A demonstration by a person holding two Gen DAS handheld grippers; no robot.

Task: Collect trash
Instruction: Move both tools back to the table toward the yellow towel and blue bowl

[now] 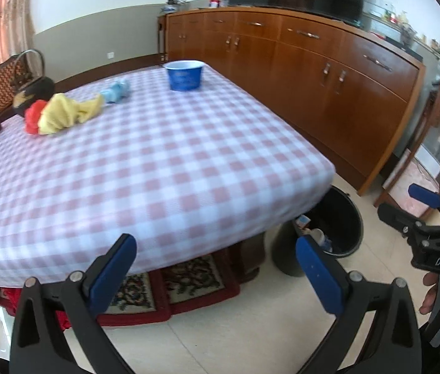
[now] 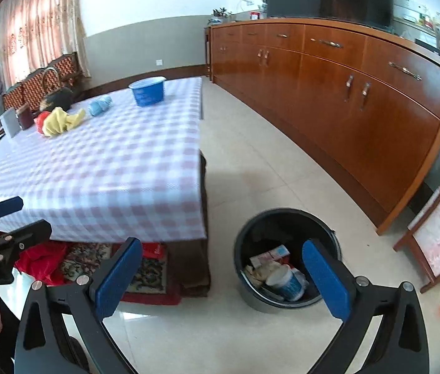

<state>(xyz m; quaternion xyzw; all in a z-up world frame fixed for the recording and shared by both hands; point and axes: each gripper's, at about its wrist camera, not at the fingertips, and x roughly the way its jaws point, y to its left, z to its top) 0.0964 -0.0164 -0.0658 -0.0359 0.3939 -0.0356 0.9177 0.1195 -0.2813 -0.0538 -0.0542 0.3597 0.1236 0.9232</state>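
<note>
Both tools, left [image 1: 216,275] and right [image 2: 223,280], gaped wide, holding nothing. The black bin [image 2: 288,255] (cartons inside) stood at the right tool's twelve o'clock, beside the checked desk [image 2: 111,168].

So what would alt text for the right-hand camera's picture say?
An open blue-padded right gripper hovers above a black round trash bin holding cartons and a white tub, beside a pink-and-white checked table carrying a blue plastic bowl and crumpled yellow cloth.

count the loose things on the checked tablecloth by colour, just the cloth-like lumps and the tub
blue: 2, the tub and the light blue bundle
yellow: 1, the crumpled cloth
red: 1, the lump beside it
total: 4
</note>
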